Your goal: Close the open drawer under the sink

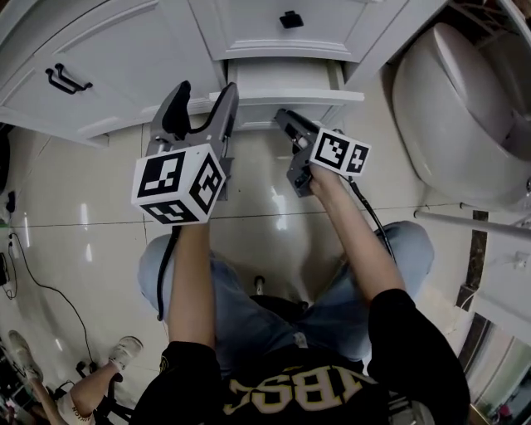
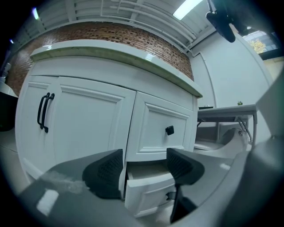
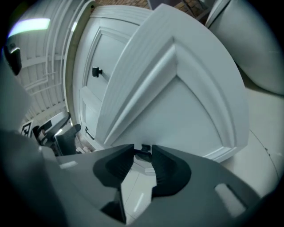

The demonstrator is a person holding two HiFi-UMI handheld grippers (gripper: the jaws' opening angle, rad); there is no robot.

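The open white drawer (image 1: 290, 83) sticks out a little from the bottom of the sink cabinet (image 1: 124, 50). My right gripper (image 1: 282, 116) is shut and its tips are at the drawer front. In the right gripper view the drawer front (image 3: 177, 97) looms close, with its small black knob (image 3: 144, 149) just ahead of the narrow gap in the right gripper (image 3: 143, 150). My left gripper (image 1: 202, 108) hovers open just left of the drawer with nothing between its fingers. In the left gripper view the drawer (image 2: 148, 188) shows through the gap in the left gripper (image 2: 144, 155).
A closed drawer with a black knob (image 1: 290, 18) sits above the open one. Cabinet doors with black handles (image 1: 66, 79) stand to the left. A white toilet (image 1: 456, 108) is close on the right. Another person's leg and shoe (image 1: 116, 357) rest on the glossy floor at lower left.
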